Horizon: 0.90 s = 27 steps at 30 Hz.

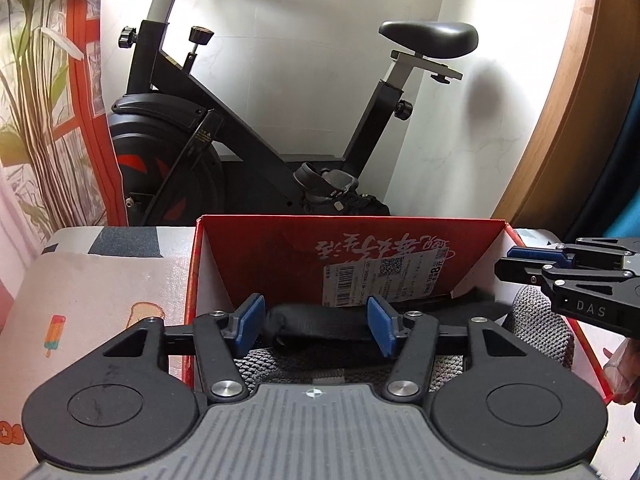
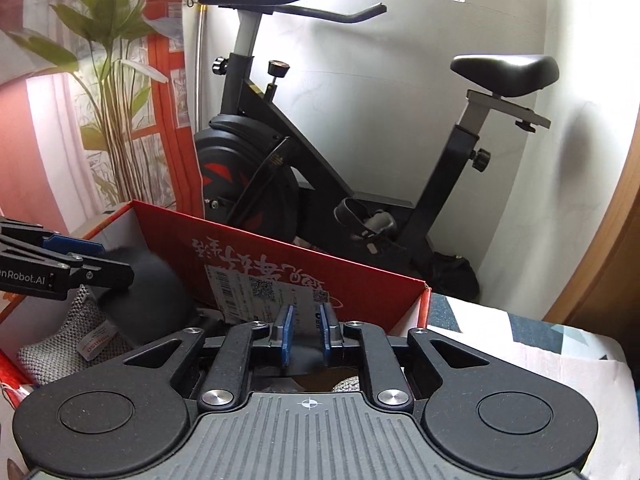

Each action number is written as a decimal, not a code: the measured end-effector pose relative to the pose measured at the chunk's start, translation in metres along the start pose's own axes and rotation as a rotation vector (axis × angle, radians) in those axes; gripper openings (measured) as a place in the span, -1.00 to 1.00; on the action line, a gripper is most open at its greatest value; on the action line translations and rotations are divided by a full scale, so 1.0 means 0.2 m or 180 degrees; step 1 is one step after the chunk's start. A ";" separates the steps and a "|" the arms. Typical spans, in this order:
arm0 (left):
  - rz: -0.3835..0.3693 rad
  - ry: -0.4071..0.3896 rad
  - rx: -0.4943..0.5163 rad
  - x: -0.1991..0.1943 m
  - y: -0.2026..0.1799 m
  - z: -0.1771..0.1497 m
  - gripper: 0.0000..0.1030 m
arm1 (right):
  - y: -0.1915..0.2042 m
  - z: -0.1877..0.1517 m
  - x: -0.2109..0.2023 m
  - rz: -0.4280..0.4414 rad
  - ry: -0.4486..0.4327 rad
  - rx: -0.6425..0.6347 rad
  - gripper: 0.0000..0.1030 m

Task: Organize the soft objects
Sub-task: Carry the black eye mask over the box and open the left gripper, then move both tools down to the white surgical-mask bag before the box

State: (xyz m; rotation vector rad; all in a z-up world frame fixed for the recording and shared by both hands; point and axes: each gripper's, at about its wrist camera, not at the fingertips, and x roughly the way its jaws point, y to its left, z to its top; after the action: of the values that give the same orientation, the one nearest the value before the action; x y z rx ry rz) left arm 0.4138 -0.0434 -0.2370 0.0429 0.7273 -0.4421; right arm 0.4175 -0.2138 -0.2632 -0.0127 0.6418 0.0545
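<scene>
A red cardboard box [image 1: 400, 240] with a white label stands on a patterned surface; it also shows in the right wrist view [image 2: 280, 256]. Inside lie a black soft item [image 1: 324, 322] and grey knitted cloth [image 1: 540, 328], seen too in the right wrist view as a black rounded piece [image 2: 152, 300] and grey knit [image 2: 60, 344]. My left gripper [image 1: 316, 326] is open over the box, jaws either side of the black item. My right gripper [image 2: 306, 334] hovers above the box's right part, jaws a narrow gap apart with nothing between; it shows in the left wrist view [image 1: 532, 260].
A black exercise bike [image 1: 240, 128] stands against the white wall behind the box. A plant and an orange curtain [image 2: 120, 80] are at the left. A wooden curved panel [image 1: 580, 100] is at the right. The patterned cover [image 1: 100, 300] spreads left of the box.
</scene>
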 end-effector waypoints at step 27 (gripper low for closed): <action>0.0219 -0.0218 0.0087 -0.55 -0.11 -0.16 1.00 | 0.04 -0.12 -0.49 0.0272 -0.0104 0.0523 1.00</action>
State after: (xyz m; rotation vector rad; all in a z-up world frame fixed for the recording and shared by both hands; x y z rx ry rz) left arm 0.3114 -0.0146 -0.1870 0.0777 0.6504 -0.3860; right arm 0.3243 -0.2110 -0.2237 0.1739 0.6124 0.0841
